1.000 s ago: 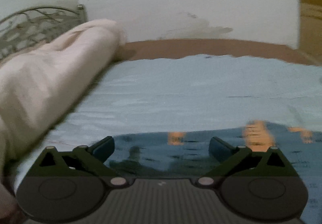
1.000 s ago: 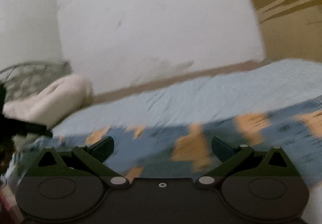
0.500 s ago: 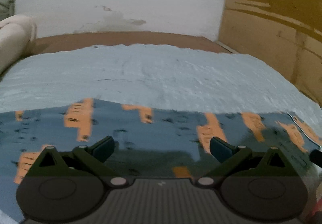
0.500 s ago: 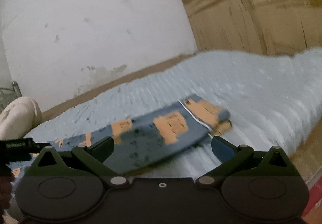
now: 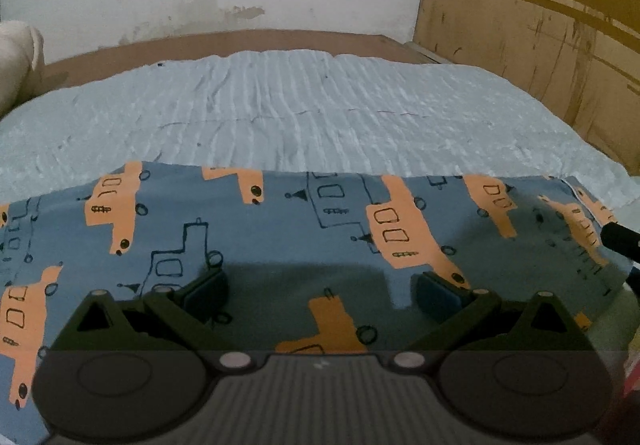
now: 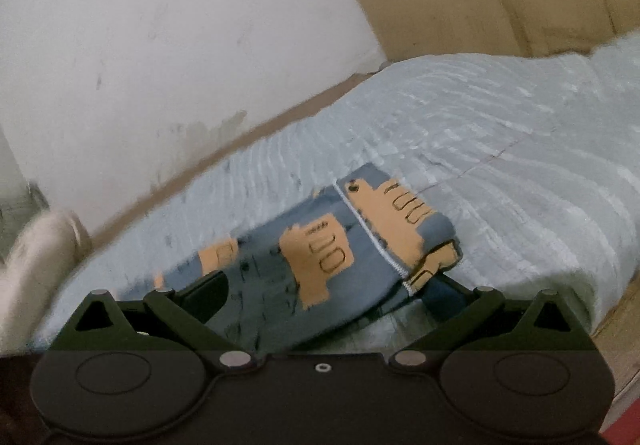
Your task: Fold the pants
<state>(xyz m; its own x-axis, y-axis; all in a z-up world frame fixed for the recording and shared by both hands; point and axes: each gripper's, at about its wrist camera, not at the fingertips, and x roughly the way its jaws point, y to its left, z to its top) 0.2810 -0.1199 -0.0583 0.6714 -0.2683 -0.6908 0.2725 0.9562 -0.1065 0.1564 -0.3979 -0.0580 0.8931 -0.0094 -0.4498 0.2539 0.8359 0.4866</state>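
My hand-held grippers, left (image 5: 320, 291) and right (image 6: 326, 291), gape wide, empty; the right's jaws just narrowing. The pants (image 5: 280, 229) look soft and limp; I'd pinch the right-end hem.

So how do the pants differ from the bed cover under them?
The pants are darker blue with orange printed vehicles; the bed cover is plain pale blue. The pants look smooth and lie flat; the bed cover is ribbed and wrinkled. The pants cover only part of it. Both are blue fabric.
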